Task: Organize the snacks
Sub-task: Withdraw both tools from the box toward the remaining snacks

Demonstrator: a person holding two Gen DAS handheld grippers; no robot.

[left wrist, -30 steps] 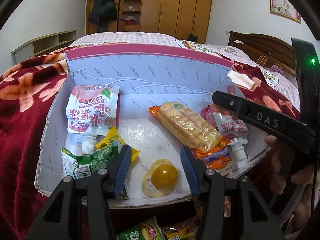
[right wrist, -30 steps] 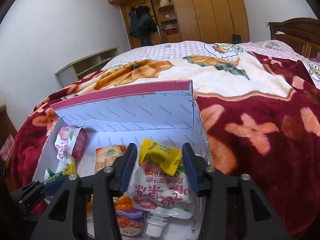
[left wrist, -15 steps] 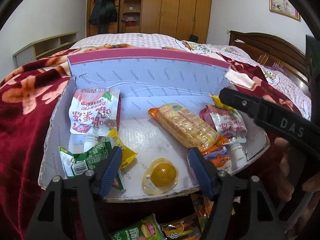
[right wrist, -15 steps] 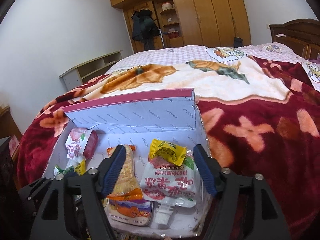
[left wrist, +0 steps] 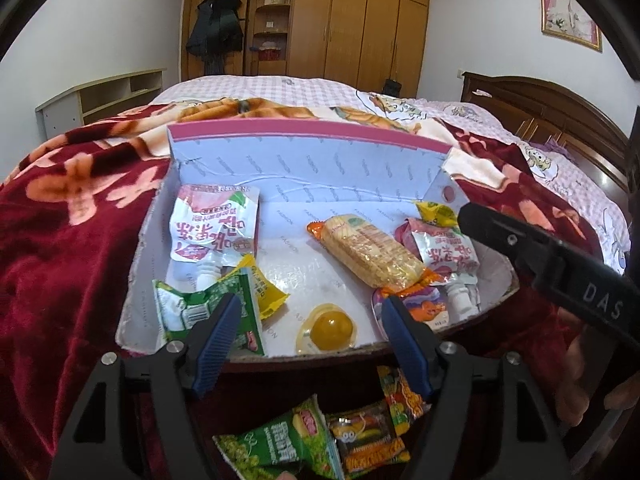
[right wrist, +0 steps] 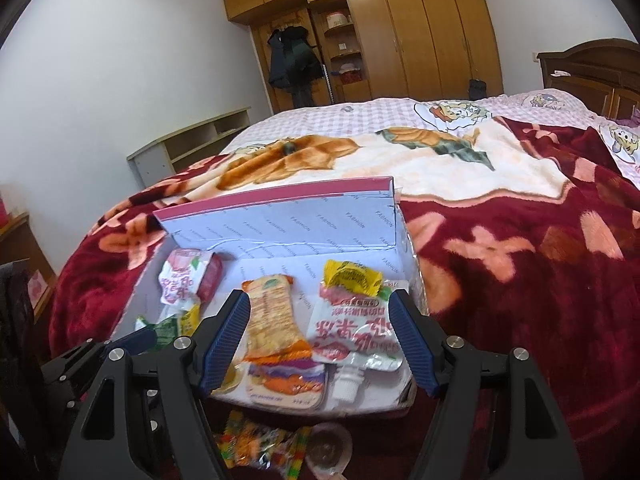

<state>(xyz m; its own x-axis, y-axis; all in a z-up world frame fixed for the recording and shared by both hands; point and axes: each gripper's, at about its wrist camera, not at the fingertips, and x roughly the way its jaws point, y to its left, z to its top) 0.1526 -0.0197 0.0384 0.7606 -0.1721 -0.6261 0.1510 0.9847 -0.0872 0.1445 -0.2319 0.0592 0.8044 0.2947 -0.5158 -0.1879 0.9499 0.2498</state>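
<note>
Both grippers hang spread wide and empty at the near edge of the open cardboard box (left wrist: 280, 168) on the red blanket (left wrist: 72, 248). In the left wrist view the left gripper (left wrist: 310, 340) frames a yellow jelly cup (left wrist: 329, 330) at lower centre. The cracker pack (left wrist: 370, 250) lies mid-frame, its long axis running upper left to lower right. In the right wrist view, the right gripper (right wrist: 318, 338) frames a drink pouch (right wrist: 354, 330) right of centre, spout toward the bottom edge.

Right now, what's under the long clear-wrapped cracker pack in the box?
The cracker pack lies across an orange-purple packet; only that packet's near end shows. The rest beneath, down to the box floor, is covered.
</note>
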